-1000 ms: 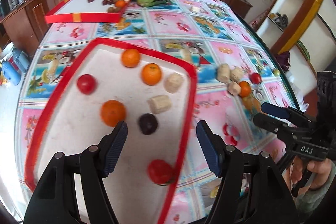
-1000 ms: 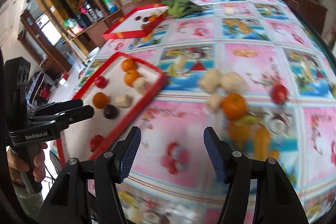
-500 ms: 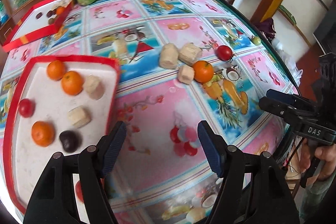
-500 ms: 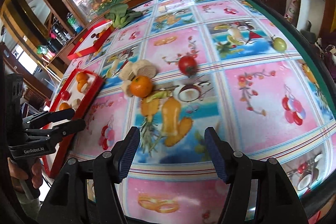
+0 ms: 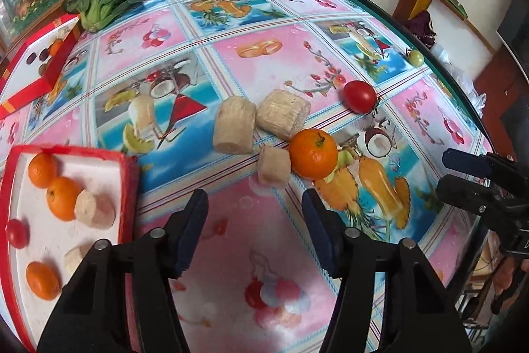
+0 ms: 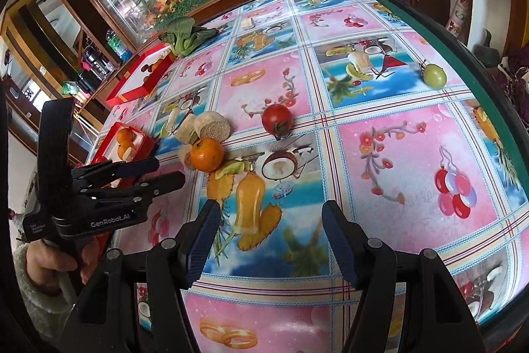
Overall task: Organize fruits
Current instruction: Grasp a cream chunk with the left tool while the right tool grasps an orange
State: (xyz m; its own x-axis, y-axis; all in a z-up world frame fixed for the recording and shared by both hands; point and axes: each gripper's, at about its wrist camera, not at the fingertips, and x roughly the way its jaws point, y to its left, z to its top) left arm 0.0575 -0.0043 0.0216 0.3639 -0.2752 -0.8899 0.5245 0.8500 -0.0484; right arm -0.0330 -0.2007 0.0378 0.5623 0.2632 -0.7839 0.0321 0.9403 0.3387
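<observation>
Loose on the table lie an orange, three pale banana pieces, a red tomato and a green fruit. The red-rimmed white tray at the left holds oranges, banana pieces and a tomato. My left gripper is open and empty, just short of the smallest banana piece. My right gripper is open and empty over the printed cloth. Each gripper shows in the other's view: the left, the right.
A second red tray with small fruits sits at the far left, a green leafy vegetable beside it. The table's dark edge curves along the right. A wooden cabinet stands behind.
Both grippers have swung right, from over the tray toward the loose fruit. The left one now points at the banana pieces and the orange. Both stayed open.
</observation>
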